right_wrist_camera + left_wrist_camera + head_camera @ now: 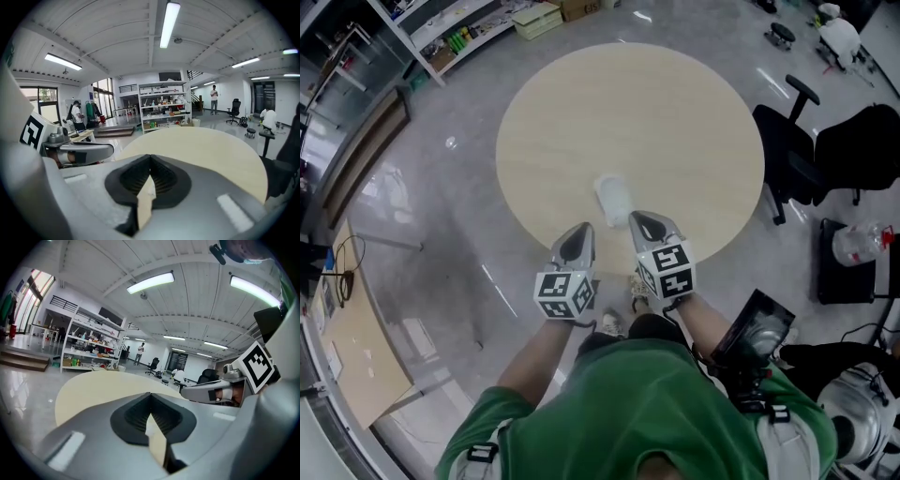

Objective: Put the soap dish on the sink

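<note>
The soap dish (612, 199), apparently the pale thing, is lying near the tabletop's (675, 122) front edge, just ahead of the left gripper (580, 234) and right gripper (644, 223), both jaws closing on nothing, so a careless reach is risking shoving it off.

The small whitish translucent object (612, 197) on the round beige wooden table (675, 122) is too blurred to identify. Whether the right gripper (643, 219), at its 5 o'clock, overlaps it cannot be told. At 6 o'clock, the head view's edge cuts off the person's green shirt (647, 412).
</note>
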Action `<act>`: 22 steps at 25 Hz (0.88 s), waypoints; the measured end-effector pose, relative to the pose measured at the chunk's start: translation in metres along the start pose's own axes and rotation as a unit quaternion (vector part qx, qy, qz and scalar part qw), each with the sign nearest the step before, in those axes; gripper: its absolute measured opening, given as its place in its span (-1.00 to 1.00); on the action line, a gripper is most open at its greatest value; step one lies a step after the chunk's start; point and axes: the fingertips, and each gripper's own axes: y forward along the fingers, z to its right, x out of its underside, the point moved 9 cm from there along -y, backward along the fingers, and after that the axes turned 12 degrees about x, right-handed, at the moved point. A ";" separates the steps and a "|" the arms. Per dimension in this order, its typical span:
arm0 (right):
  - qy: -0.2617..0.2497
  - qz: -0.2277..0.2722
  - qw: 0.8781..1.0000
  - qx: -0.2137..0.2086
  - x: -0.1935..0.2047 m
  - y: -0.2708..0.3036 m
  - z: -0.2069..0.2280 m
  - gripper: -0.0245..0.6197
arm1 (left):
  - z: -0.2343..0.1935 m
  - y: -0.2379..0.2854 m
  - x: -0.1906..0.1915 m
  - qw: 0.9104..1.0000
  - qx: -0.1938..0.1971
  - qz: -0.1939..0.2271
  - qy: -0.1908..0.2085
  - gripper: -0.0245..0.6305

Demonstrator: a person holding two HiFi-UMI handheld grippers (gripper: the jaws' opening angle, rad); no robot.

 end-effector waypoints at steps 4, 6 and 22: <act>-0.006 0.019 1.000 0.009 -0.006 -0.031 -0.019 -0.91 | 0.014 -0.025 -0.011 1.000 0.016 0.022 0.008 -0.91; -0.009 0.027 1.000 0.011 -0.006 -0.046 -0.026 -0.91 | 0.023 -0.036 -0.015 0.999 0.022 0.031 0.011 -0.91; -0.041 0.075 0.996 -0.035 0.014 -0.152 -0.036 -0.91 | 0.122 -0.099 -0.007 0.996 -0.011 0.087 0.026 -0.91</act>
